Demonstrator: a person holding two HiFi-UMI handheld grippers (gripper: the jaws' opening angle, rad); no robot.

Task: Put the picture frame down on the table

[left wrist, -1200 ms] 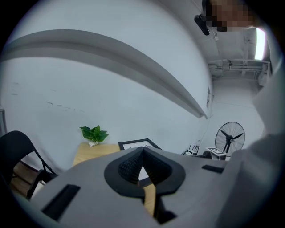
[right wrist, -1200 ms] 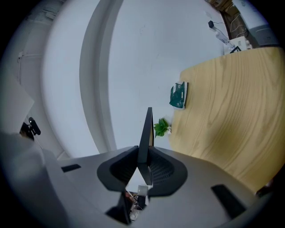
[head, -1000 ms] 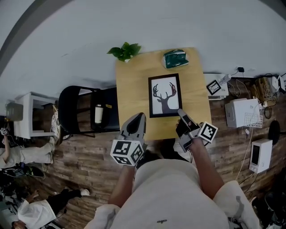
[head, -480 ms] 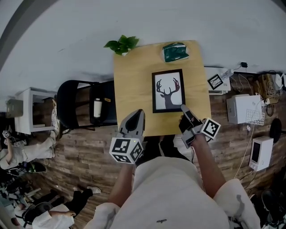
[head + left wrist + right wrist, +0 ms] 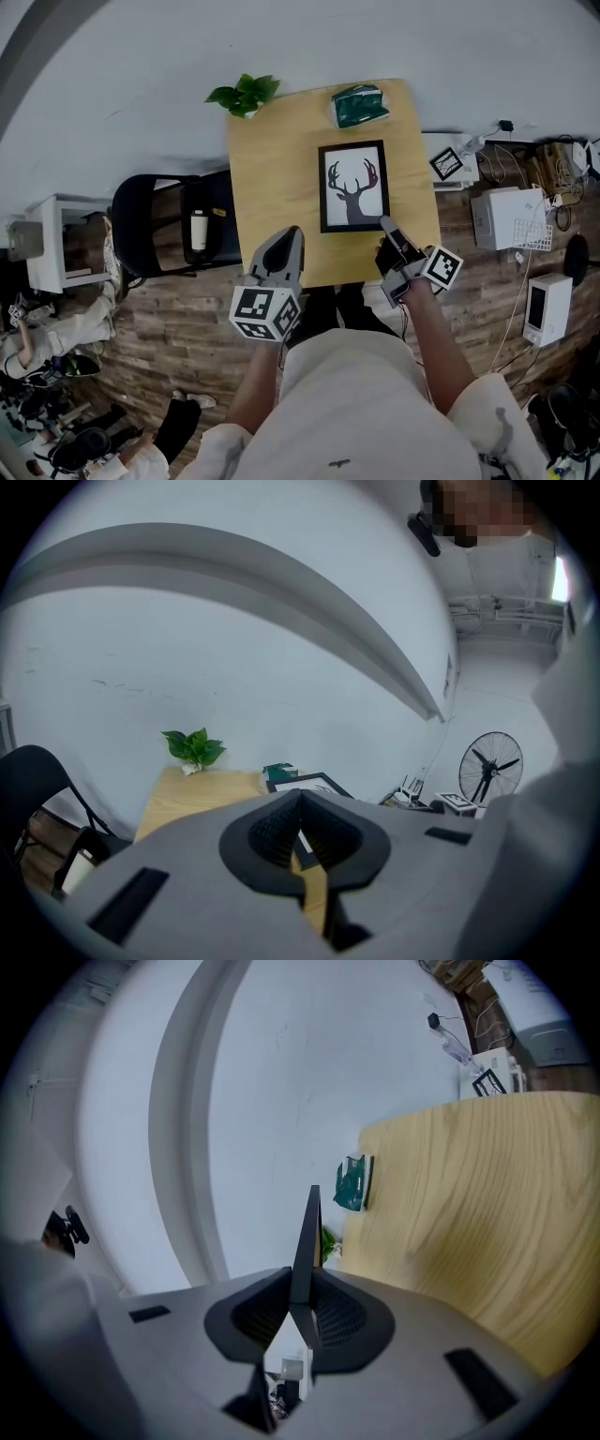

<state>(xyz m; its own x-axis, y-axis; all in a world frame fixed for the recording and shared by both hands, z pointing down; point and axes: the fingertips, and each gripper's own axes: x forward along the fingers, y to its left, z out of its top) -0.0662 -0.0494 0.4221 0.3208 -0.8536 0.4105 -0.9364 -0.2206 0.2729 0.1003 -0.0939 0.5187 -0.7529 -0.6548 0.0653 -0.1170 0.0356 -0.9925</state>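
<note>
A pale wall backs our wooden bench [image 5: 272, 187]. The picture frame [image 5: 354, 186] lies over its 3 o'clock half, and our right gripper [image 5: 385, 225] has its jaws clamped on the frame's near corner. Our left gripper [image 5: 288, 236] waits at 7 o'clock, jaws together and empty. We judge the frame nearly set down; next we settle it flat, then let go.

fingers [image 5: 268, 832] together, empty; beyond, table [image 5: 186, 797] with plant [image 5: 194, 748], picture frame [image 5: 307, 782]
</note>
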